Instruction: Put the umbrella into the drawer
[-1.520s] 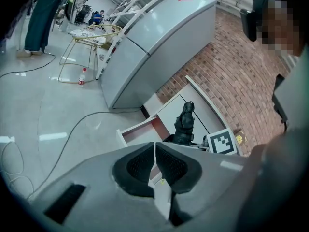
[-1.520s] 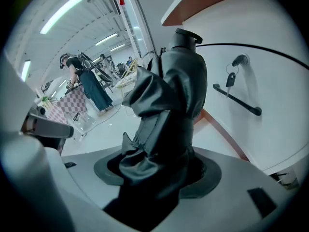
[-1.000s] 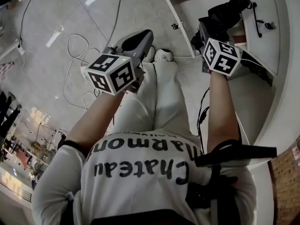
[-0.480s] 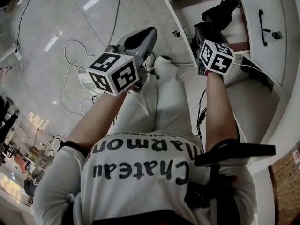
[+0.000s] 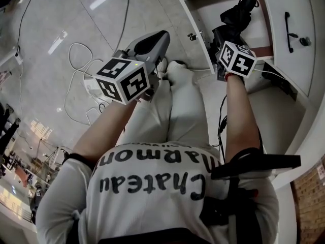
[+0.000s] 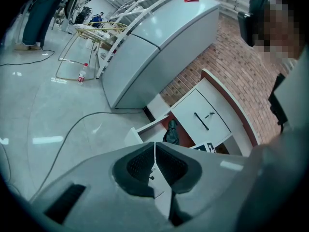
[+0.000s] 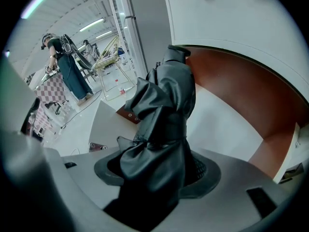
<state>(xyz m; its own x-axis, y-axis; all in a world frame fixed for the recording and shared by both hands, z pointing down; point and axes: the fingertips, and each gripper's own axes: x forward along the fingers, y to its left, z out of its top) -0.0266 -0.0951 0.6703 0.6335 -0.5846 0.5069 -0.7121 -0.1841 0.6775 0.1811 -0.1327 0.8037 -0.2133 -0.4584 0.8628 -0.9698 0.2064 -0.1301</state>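
Umbrella [image 7: 163, 124], folded, clamped in right gripper [image 7: 159, 172]; long axis runs away from the jaws, far end over open drawer [image 5: 192, 15]. Left gripper [image 6: 155, 162] closed, empty, well left.

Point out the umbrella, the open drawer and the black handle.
umbrella [image 7: 164, 124]: right gripper view, folded fabric.
open drawer [image 5: 212, 8]: head view, bare floor.
black handle [image 5: 289, 32]: head view, bar's middle.

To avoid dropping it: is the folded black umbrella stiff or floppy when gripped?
The umbrella looks floppy outside: loose folds bulge from the right gripper. Its sheen suggests slipping. It juts out straight, so probably a stiff core.
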